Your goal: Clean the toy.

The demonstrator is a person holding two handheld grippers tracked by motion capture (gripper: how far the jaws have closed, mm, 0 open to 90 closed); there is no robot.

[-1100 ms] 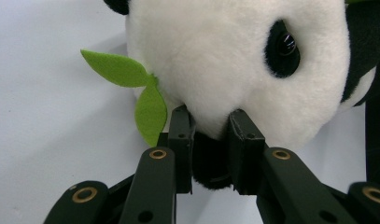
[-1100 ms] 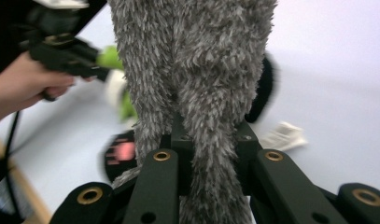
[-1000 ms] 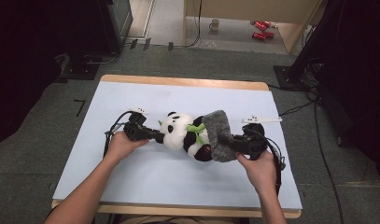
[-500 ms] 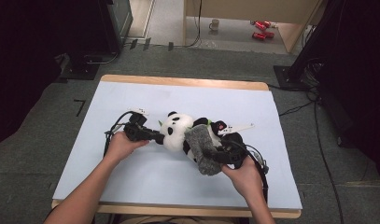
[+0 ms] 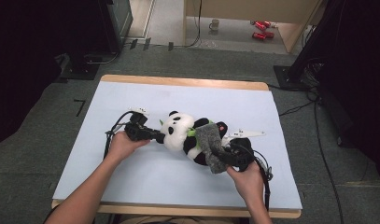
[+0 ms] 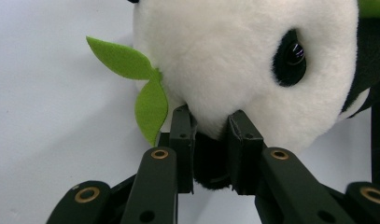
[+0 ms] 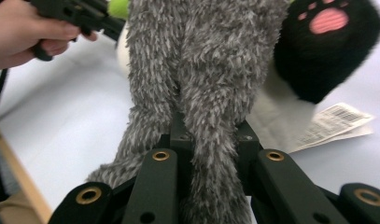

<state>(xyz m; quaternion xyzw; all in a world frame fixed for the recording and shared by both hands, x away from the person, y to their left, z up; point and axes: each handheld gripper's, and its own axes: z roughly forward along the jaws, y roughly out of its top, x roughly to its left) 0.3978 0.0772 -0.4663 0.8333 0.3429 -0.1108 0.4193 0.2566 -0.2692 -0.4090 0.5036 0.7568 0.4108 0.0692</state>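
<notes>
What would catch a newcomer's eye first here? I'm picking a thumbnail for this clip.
The plush panda lying mid-table on the pale blue tabletop, pinned from both ends. The left gripper is clamped on the black ear at its white head, beside a green felt leaf. The right gripper is shut on a fuzzy grey sock draped over the panda's lower body.

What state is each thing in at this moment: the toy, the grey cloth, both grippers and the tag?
Plush panda: lying on its side on the table, pinched at the head.
Grey fuzzy cloth: draped over the panda's body, bunched between jaws.
Left gripper: shut on the panda's head.
Right gripper: shut on the cloth.
Paper tag: flat on the table.
</notes>
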